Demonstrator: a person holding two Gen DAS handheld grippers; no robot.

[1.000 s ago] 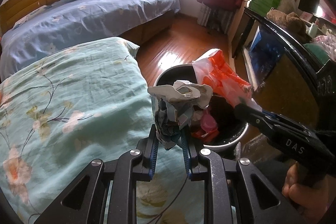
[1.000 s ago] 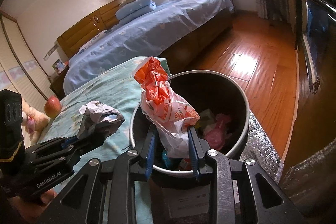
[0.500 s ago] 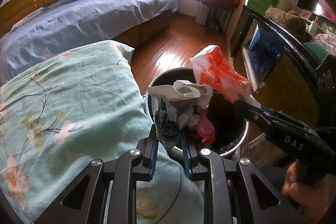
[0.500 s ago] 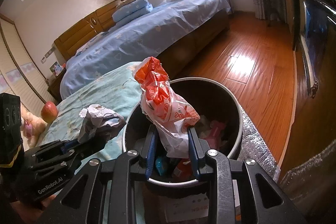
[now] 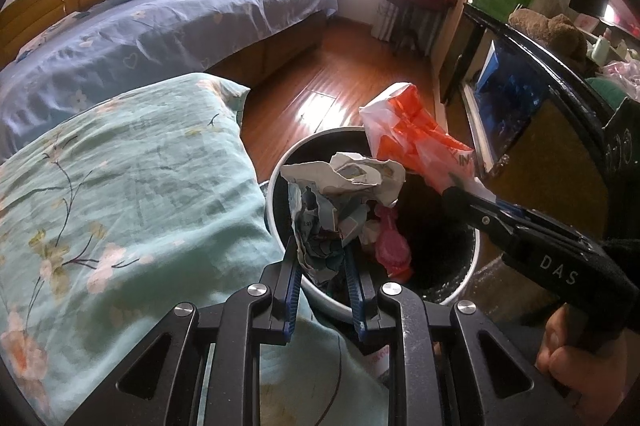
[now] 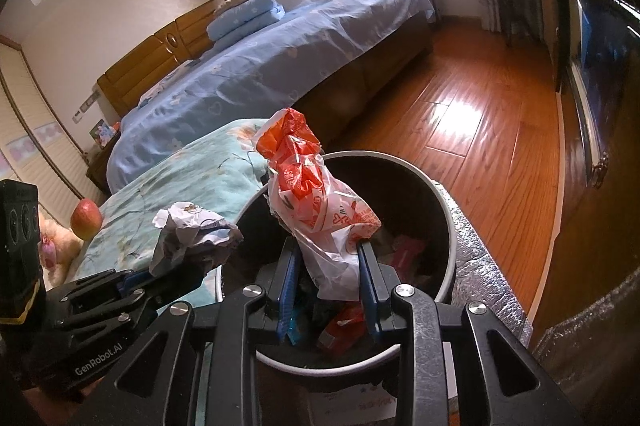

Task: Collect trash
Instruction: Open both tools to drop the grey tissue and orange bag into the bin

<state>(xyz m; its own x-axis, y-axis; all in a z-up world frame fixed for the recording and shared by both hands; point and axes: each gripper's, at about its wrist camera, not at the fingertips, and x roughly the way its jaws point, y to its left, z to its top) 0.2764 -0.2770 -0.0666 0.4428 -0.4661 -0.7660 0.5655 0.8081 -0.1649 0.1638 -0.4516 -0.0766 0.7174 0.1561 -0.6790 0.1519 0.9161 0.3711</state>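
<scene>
My left gripper (image 5: pixel 320 258) is shut on a crumpled paper wad (image 5: pixel 340 198) and holds it over the near left rim of the round black trash bin (image 5: pixel 276 202). The wad also shows in the right wrist view (image 6: pixel 192 234). My right gripper (image 6: pixel 326 258) is shut on an orange and white plastic bag (image 6: pixel 316 202) and holds it above the bin (image 6: pixel 446 222). The bag shows in the left wrist view (image 5: pixel 416 142) over the bin's far right side. Pink and red trash (image 5: pixel 392 242) lies inside the bin.
A bed with a teal floral cover (image 5: pixel 120 194) touches the bin's left side. A blue bed (image 5: pixel 160 26) stands behind. A dark cabinet (image 5: pixel 560 130) runs along the right. An apple (image 6: pixel 86 212) lies on the teal cover. The floor (image 6: pixel 480 114) is wood.
Both grippers have moved closer over the bin with their loads. The paper wad has shifted from beside the bed edge to above the bin's rim.
</scene>
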